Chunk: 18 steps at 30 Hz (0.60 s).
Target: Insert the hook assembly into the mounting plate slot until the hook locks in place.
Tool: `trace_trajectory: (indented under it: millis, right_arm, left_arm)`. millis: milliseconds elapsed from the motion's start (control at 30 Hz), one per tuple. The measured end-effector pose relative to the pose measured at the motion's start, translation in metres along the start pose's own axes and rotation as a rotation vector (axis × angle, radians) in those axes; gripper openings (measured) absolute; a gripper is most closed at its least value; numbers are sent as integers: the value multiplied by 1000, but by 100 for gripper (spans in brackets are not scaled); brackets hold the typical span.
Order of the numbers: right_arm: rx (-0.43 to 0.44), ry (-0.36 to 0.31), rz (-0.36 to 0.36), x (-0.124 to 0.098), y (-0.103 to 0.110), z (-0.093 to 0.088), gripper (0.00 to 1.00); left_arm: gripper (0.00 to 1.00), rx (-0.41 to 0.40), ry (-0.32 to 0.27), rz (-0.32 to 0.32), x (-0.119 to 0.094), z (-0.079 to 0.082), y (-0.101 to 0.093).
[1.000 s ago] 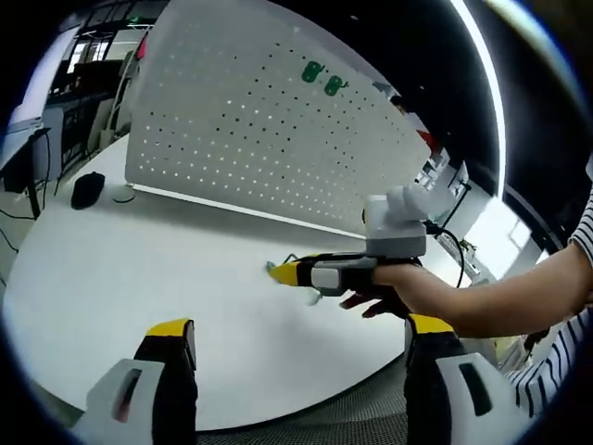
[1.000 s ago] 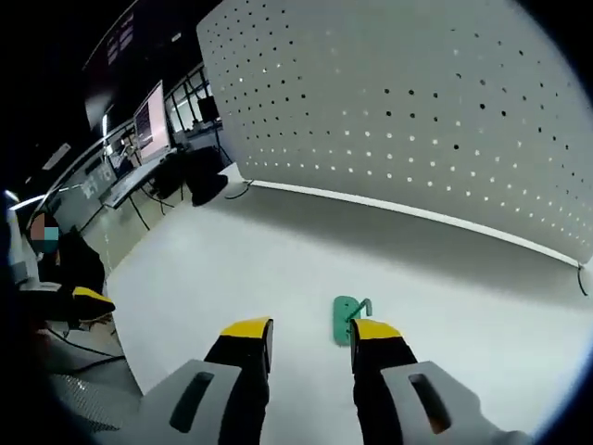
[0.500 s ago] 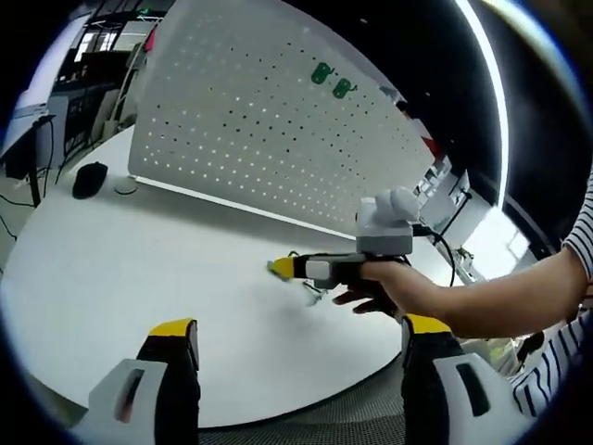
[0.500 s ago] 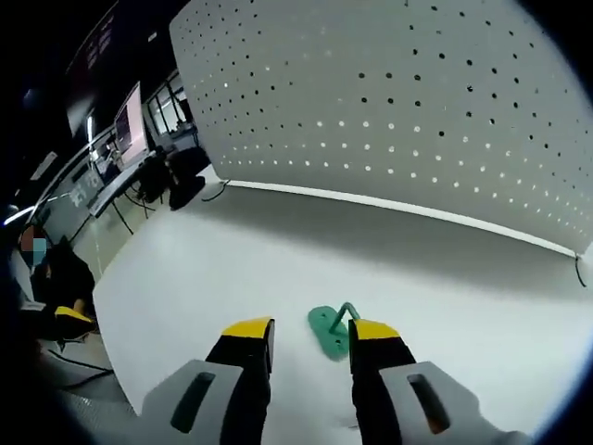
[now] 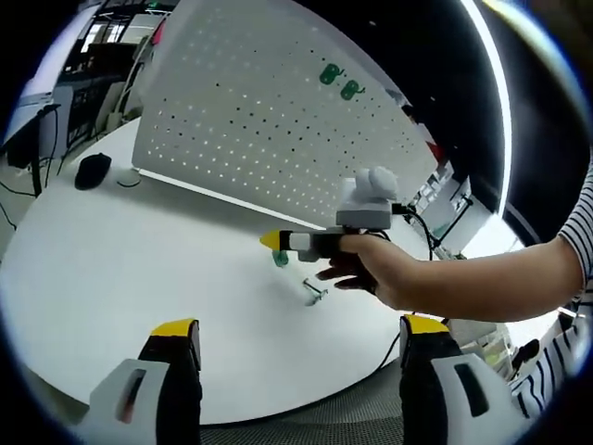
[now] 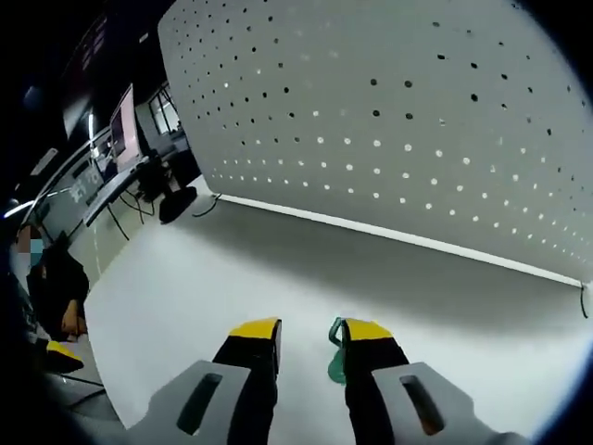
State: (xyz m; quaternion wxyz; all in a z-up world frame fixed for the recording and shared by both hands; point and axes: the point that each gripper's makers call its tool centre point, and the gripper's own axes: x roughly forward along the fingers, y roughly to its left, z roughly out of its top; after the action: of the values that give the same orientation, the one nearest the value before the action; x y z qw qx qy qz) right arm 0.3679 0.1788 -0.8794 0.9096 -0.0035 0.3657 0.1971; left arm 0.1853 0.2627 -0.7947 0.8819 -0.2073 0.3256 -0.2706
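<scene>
As seen through the left gripper view, looking across the white round table (image 5: 111,278) toward the upright white pegboard (image 5: 250,120) standing along its far side, with two green hooks (image 5: 339,82) already hanging high on the board. Riding low at the bottom edge as the left gripper (image 5: 295,338), jaws spread wide with nothing between them, well apart from everything on the table. Reaching in from the right as the right gripper (image 5: 271,241), carried by a hand (image 5: 375,271), yellow tip pointing toward the pegboard and a green hook piece (image 5: 281,259) hanging just beneath that tip, raised off the tabletop. Lying on the table just below that hand, a small metal part (image 5: 313,293), too small to identify. Turning to the right gripper view, closing narrow as the right gripper (image 6: 306,336), the green hook piece (image 6: 335,357) sitting against the inner face of the right-hand jaw, long axis running roughly along the jaws; actual clamping by both jaws hard to confirm. Facing the pegboard (image 6: 398,130) straight ahead and above, so likely needing a lift up and forward to a free hole, with the right gripper being much the nearer one.
</scene>
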Motion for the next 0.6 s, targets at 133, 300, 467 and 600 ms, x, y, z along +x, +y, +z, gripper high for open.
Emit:
trace_trajectory:
  millis: [133, 300, 467, 600]
  right_arm:
    - [-49, 25, -17, 9, -1, 3, 17]
    - [-115, 69, -60, 10, -9, -2, 5]
    - [-109, 74, -72, 7, -14, -3, 2]
    - [-83, 62, -65, 3, -17, -1, 0]
  left_arm:
    - [90, -3, -2, 2, 0, 1, 1]
    - [91, -1, -3, 6, 0, 1, 2]
    - [91, -3, -6, 12, -1, 1, 3]
    - [90, 3, -4, 16, -1, 1, 3]
